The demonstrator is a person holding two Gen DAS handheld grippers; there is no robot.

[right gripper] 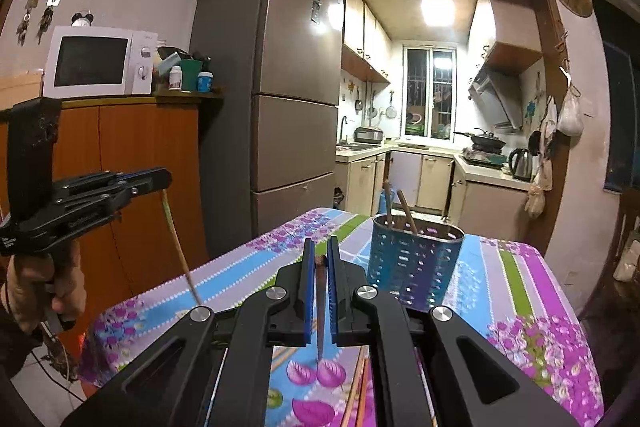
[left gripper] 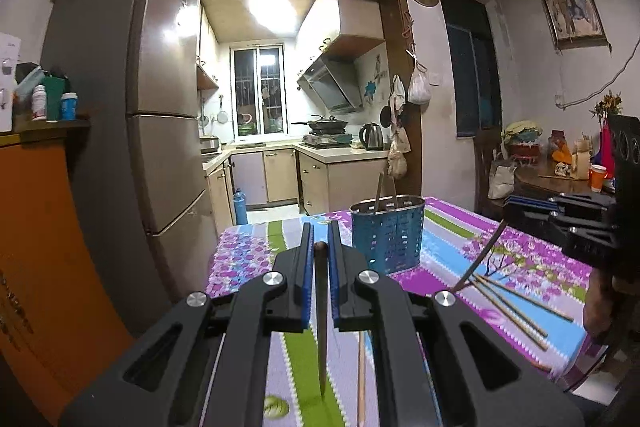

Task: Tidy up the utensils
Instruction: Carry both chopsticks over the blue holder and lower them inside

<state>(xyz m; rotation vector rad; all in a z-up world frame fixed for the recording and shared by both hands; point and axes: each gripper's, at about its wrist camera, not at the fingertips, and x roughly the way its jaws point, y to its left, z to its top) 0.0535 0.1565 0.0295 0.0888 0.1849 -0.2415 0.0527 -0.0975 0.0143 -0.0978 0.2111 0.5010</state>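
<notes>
In the left wrist view my left gripper [left gripper: 321, 233] is shut on a dark brown chopstick [left gripper: 321, 311] that hangs tip down above the floral tablecloth [left gripper: 248, 251]. My right gripper [left gripper: 510, 213] shows at the right, shut on another chopstick [left gripper: 480, 259] that slants down. The right wrist view shows the right gripper [right gripper: 320, 247] with its chopstick [right gripper: 321, 307] hanging between the blue pads, and the left gripper [right gripper: 164, 183] at the left with its chopstick [right gripper: 178, 247]. A blue perforated utensil holder [left gripper: 388, 239] [right gripper: 414, 259] stands ahead with two chopsticks in it.
Several loose chopsticks [left gripper: 516, 307] lie on the cloth at the right. A tall fridge [left gripper: 132, 107] and an orange cabinet [left gripper: 36, 227] stand left of the table. A cluttered side table [left gripper: 560, 171] is at the far right. The kitchen doorway [left gripper: 280, 147] lies behind.
</notes>
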